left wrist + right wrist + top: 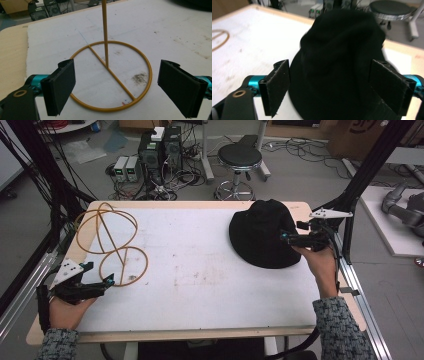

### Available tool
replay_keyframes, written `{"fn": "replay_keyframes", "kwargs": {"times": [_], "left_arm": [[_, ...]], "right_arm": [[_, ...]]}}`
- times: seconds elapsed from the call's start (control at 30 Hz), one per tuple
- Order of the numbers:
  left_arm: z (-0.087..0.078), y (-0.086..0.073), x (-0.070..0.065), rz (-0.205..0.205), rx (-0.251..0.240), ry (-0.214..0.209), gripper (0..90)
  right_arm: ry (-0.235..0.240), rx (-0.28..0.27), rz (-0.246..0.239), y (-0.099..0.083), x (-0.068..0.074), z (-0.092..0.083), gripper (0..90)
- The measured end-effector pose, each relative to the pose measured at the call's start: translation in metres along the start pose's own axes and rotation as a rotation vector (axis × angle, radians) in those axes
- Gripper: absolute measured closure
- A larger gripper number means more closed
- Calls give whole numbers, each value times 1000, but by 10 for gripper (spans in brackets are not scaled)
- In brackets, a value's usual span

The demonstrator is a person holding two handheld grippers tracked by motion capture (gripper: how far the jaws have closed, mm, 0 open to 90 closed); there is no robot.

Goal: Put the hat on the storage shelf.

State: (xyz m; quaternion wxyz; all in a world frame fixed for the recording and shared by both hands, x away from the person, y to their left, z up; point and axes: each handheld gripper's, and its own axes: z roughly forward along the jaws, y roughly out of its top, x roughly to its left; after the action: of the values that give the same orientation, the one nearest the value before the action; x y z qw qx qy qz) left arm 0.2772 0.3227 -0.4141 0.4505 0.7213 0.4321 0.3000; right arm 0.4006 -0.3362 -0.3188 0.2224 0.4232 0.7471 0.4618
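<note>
1. Where the far right corner of the table narrows toward its edge, a black bucket hat sits crown up, its brim lying flat on the white mat.
2. Reaching in from the right edge, the right gripper brackets the hat's brim side with its jaws spread wide; in the right gripper view the two pads flank the dark cloth and do not visibly pinch it, so the hat looks unheld.
3. Probably this approach is meant to catch the soft brim, the easiest part to clamp.
4. Across the mat, well apart, a yellow wire hat stand rises from its ring base near the left edge.
5. Just before that base, the left gripper waits with jaws apart, gripping nothing, seemingly ready to steady the stand.
6. Between hat and stand the mat is bare, leaving a free path; the hat's closeness to the table's far and right edges leaves little room there.
</note>
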Motion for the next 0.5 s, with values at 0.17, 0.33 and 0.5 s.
{"fn": "replay_keyframes", "kwargs": {"times": [0.17, 0.33, 0.5], "left_arm": [[-1, 0, 0, -2, -3, 3, 151], [-1, 0, 0, 0, 1, 3, 151], [-1, 0, -1, 4, 1, 0, 152]], "right_arm": [[-17, -3, 3, 11, -8, 11, 186], [-23, -43, 15, 15, -14, 23, 195], [-44, -95, 41, 15, -23, 33, 220]]}}
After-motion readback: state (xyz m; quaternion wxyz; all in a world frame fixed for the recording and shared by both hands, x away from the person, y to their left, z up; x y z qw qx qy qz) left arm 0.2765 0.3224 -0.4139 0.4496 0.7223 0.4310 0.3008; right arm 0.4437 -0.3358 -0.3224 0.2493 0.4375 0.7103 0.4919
